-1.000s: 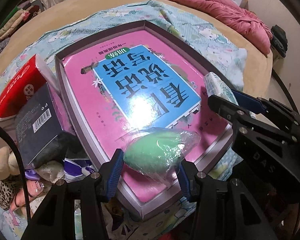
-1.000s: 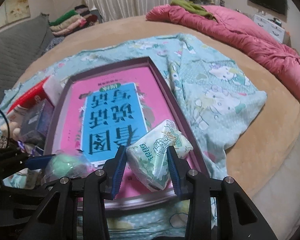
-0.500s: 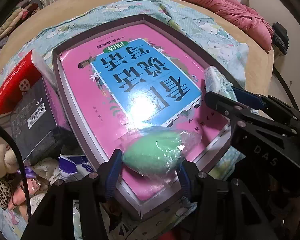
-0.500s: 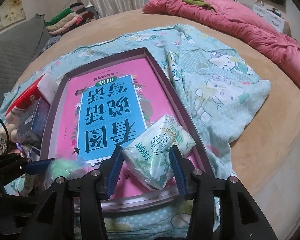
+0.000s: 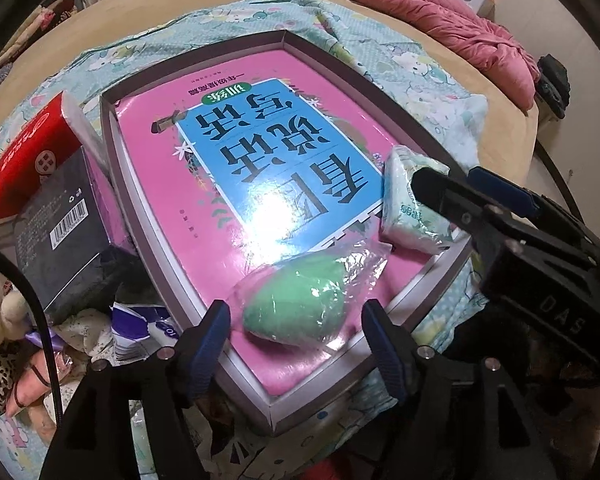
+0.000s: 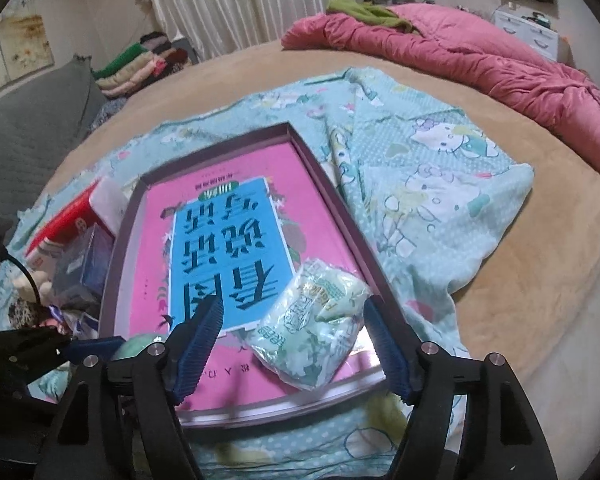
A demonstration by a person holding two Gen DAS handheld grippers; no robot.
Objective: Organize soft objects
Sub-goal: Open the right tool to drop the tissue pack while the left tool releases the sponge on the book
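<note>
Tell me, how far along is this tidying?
Two soft things already lie in the box: the green sponge and the tissue pack. The left gripper and right gripper have just been opening around them. The plush toy beside the box remains.

Quick headcount: one shallow grey-rimmed cardboard box (image 5: 112,152) with one big pink-and-blue book (image 5: 228,152) lying flat in it. On the book, two soft things: one green egg-shaped sponge in a clear plastic wrap (image 5: 296,304) and one pale green printed tissue pack (image 5: 412,208). Beside the box there are two more cartons, one red (image 5: 24,160) and one dark with a barcode (image 5: 64,236). One cream plush toy (image 5: 0,312), one teal cartoon-print sheet (image 6: 440,184), one crumpled pink quilt (image 6: 480,64), one stack of folded clothes (image 6: 140,64).
</note>
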